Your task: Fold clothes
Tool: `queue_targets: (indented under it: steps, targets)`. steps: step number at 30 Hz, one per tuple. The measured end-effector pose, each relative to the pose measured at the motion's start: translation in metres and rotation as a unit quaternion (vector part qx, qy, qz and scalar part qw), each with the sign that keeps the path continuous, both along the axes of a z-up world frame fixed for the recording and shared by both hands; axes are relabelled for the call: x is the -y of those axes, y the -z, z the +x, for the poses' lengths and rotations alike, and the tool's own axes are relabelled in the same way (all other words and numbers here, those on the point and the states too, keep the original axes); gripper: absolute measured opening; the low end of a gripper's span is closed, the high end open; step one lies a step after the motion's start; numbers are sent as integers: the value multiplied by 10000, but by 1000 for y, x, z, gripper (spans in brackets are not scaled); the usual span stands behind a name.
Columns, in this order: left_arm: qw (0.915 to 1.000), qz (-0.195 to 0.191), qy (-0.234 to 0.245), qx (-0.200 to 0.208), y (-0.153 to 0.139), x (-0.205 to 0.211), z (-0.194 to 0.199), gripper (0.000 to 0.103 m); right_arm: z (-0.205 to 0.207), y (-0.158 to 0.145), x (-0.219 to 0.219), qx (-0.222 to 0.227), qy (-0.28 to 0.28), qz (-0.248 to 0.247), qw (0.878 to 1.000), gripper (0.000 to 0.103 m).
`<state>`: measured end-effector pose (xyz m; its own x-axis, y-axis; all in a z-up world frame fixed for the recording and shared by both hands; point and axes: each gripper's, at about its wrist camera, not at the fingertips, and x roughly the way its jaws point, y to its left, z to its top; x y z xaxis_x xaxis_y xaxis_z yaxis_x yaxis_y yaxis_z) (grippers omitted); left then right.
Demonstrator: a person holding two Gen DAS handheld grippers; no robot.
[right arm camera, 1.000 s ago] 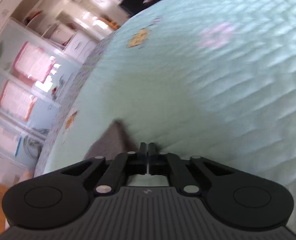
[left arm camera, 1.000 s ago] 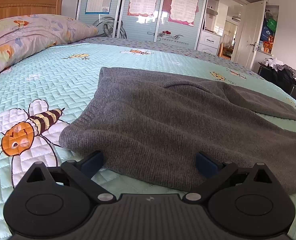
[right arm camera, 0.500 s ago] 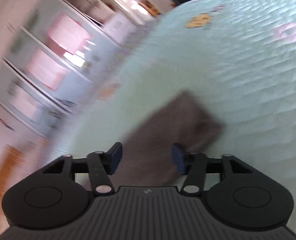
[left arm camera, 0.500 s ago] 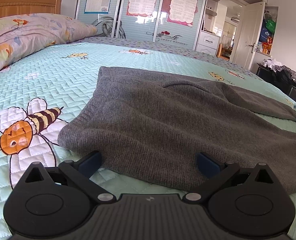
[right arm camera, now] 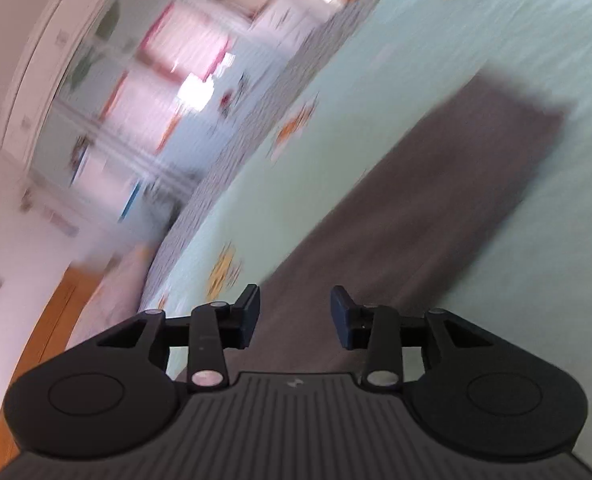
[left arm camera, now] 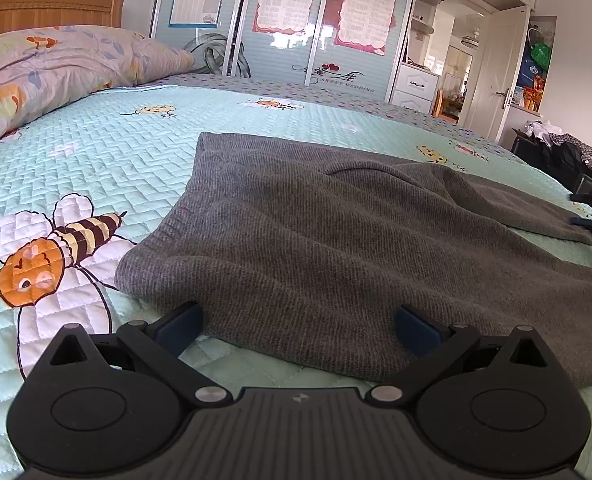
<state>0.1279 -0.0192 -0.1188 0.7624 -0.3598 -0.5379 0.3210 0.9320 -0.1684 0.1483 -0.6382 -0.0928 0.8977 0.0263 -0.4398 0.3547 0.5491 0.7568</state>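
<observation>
Bee-print quilt (left arm camera: 108, 152), floral pillow (left arm camera: 48, 68) — postered wardrobe (left arm camera: 288, 20).

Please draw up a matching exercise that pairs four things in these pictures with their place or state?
Things:
1. grey sweater
2. left gripper
3. bee print
4. floral pillow

Place or state:
A. at the head of the bed, before the wooden headboard
B. spread flat on the green quilt
C. open, at the sweater's near hem
D. stitched on the quilt, left of the sweater

Pairs: 1-B, 2-C, 3-D, 4-A
</observation>
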Motion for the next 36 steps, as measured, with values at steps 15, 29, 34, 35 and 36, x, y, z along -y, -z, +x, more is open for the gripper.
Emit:
queue_targets:
  steps: [15,29,34,35,36]
  targets:
    - [9995,-302,-49,55,-1,-8,-2,102,73,-30,-198,515,-1940,422,9787,58]
    - [9931,-1149,-200,-77,-1,-30,2,102,97,-54,-308,743,-2511,188,9649,80]
    - [9876,-1528,-322,-135,-4,-44,2,102,105,-26,-366,-143,-2567,-175,9662,71]
    - [9863,-1603,-346,-147,-4,-47,2,102,93,-35,-376,54,-2538,-283,9668,71]
    - [9850,-1679,-370,-158,-5,-50,2,102,82,-41,-380,259,-2550,-275,9662,71]
